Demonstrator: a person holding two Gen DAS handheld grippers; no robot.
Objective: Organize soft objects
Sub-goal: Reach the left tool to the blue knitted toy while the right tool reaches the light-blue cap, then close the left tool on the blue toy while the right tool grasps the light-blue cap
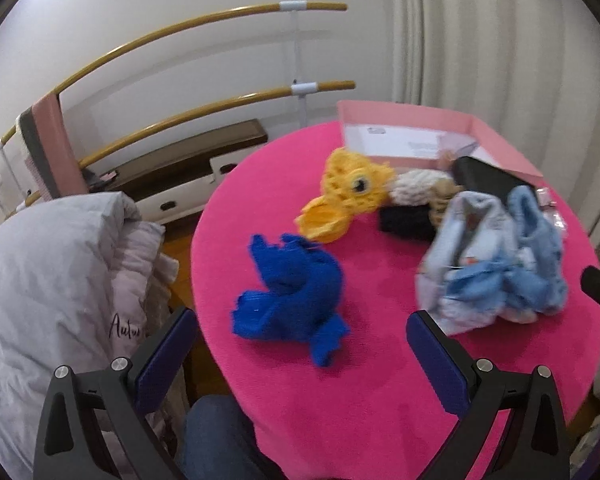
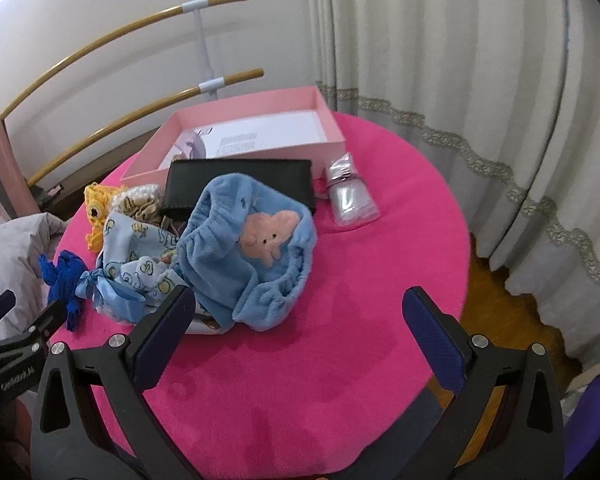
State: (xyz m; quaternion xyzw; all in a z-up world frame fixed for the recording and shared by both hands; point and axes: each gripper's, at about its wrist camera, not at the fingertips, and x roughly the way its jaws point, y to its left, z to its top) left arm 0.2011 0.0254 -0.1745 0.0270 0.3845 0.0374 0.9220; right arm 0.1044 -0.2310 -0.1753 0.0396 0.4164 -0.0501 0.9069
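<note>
Above a round pink table [image 2: 400, 208], left gripper [image 1: 300, 344] and right gripper [image 2: 298, 318] hover with jaws apart and empty near a blue crocheted toy [image 1: 292, 292], while a grey quilt [image 1: 40, 272] shows script reading "Autu".

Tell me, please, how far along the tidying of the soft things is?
Nothing looks done. The pink box holds only papers. Both claws, left and right, are open and empty. Left to sort: blue knit, yellow knit, and blue fleece hat.
</note>
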